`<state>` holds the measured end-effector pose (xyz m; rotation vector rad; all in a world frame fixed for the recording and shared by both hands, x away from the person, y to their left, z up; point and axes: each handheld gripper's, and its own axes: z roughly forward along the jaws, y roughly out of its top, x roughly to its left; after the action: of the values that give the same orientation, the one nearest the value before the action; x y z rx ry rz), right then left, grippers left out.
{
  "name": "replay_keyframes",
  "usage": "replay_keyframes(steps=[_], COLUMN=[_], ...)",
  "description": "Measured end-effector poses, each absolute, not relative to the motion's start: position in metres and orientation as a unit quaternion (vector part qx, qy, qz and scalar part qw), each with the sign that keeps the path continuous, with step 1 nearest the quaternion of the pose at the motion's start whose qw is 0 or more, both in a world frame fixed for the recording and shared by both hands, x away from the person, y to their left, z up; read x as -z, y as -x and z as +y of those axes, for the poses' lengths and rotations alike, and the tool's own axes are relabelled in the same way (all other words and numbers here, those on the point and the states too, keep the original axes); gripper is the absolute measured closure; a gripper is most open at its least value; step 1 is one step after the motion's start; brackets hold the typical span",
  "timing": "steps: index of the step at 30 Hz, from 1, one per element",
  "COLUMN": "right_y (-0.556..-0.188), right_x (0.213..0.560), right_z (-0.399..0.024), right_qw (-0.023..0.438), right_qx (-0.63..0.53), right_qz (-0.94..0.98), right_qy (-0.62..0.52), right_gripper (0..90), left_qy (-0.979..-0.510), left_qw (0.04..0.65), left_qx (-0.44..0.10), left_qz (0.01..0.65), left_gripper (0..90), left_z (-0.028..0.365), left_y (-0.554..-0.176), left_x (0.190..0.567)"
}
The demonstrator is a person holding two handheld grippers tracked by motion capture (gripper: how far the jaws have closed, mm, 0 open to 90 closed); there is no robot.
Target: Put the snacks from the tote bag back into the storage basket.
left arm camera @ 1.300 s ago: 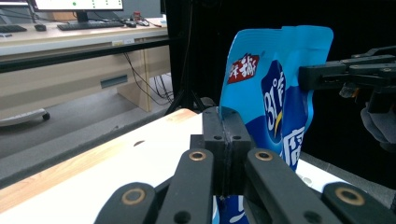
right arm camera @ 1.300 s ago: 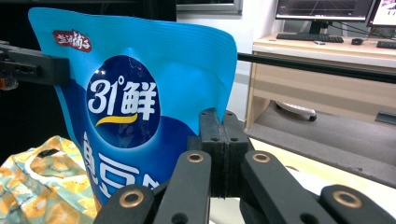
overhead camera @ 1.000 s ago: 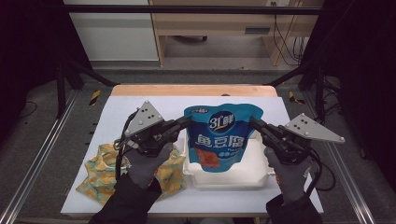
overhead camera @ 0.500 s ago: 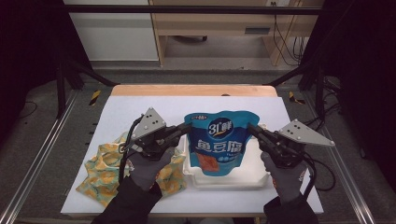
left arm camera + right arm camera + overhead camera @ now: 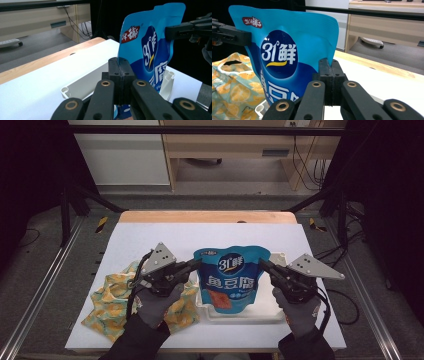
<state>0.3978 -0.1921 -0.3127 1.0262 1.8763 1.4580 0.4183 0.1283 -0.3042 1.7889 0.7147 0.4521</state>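
Note:
A blue snack pouch (image 5: pixel 231 279) with white lettering hangs upright between my two grippers, its bottom down in a white tray (image 5: pixel 277 314). My left gripper (image 5: pixel 196 264) is shut on the pouch's left edge, and my right gripper (image 5: pixel 263 265) is shut on its right edge. In the left gripper view the closed jaws pinch the pouch (image 5: pixel 147 47) edge, with the right gripper's black fingers (image 5: pixel 183 27) clamped on the far side. In the right gripper view the jaws pinch the pouch (image 5: pixel 287 50) by its side notch.
A yellow and green patterned bag (image 5: pixel 112 305) lies crumpled on the white table top (image 5: pixel 150 240) under my left forearm. The tray's rim (image 5: pixel 75 87) stands beside the pouch. A wooden strip (image 5: pixel 210 216) runs along the table's far edge.
Both grippers have come down and toward the near edge with the pouch, lowering its bottom into the tray. Both grips are unchanged.

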Motion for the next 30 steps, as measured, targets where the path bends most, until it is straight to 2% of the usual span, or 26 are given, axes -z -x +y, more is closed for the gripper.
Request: replay_keyframes(steps=[30], right_y=[-0.400], right_x=[0.334], right_z=[-0.188], right_qw=[0.255], right_qx=[-0.521], right_qz=[0.715], right_qy=[-0.391], right_gripper=[90.0], left_qy=[-0.768], left_qw=[0.531], left_qx=[-0.179], left_qz=[0.309], left_gripper=[90.0], left_z=[0.131], left_y=[-0.419], left_x=[0.323])
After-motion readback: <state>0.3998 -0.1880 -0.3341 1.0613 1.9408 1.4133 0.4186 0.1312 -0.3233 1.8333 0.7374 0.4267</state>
